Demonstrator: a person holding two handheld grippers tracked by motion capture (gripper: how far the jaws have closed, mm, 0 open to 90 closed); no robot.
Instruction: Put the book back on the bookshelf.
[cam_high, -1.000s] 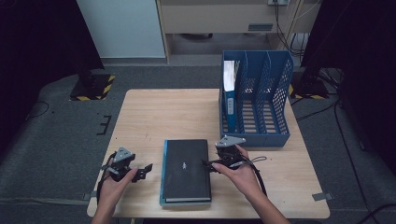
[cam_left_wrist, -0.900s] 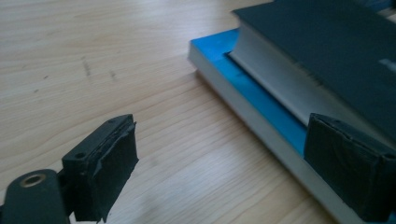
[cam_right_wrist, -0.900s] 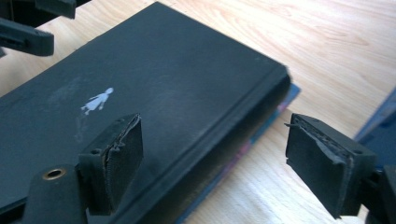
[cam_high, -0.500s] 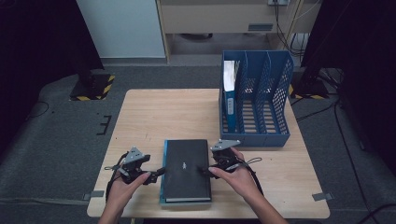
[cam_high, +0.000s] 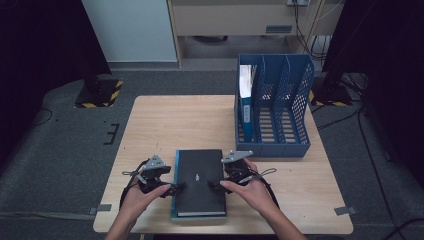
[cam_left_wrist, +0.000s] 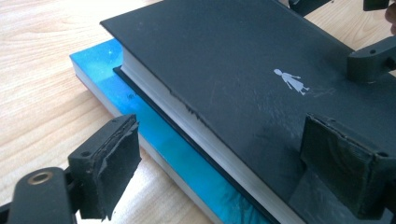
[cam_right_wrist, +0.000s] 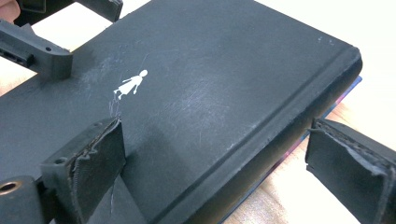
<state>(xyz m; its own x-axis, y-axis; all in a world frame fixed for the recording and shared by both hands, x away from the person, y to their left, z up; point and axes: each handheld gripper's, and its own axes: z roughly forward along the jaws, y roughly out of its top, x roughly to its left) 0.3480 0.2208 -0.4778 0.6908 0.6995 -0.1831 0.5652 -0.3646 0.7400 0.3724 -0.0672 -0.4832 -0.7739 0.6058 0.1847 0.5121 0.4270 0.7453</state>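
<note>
Black book (cam_high: 200, 180): flat on top of a blue book (cam_high: 173, 207), lower centre of the high view, on the near part of the table (cam_high: 160, 120). Long axis up and down the frame, away from the person; spine on the right, page edge on the left, a strip of blue cover bare along the left.

Left hand-held gripper (cam_high: 177, 187): at the left long edge, wide open, gripping nothing. In the left gripper view, one pad over the black cover, the other down beside the blue book, page edge between them.

Right hand-held gripper (cam_high: 215, 184): at the right long edge, jaws just opened further and now wide. In the right gripper view, spine between them, no squeeze to be seen.

Both equally near, facing each other across the short axis. Probably a grasp from both sides next, hinging on keeping the lower pads above the blue cover.

Blue file rack (cam_high: 295, 115): well apart, upper right.
</note>
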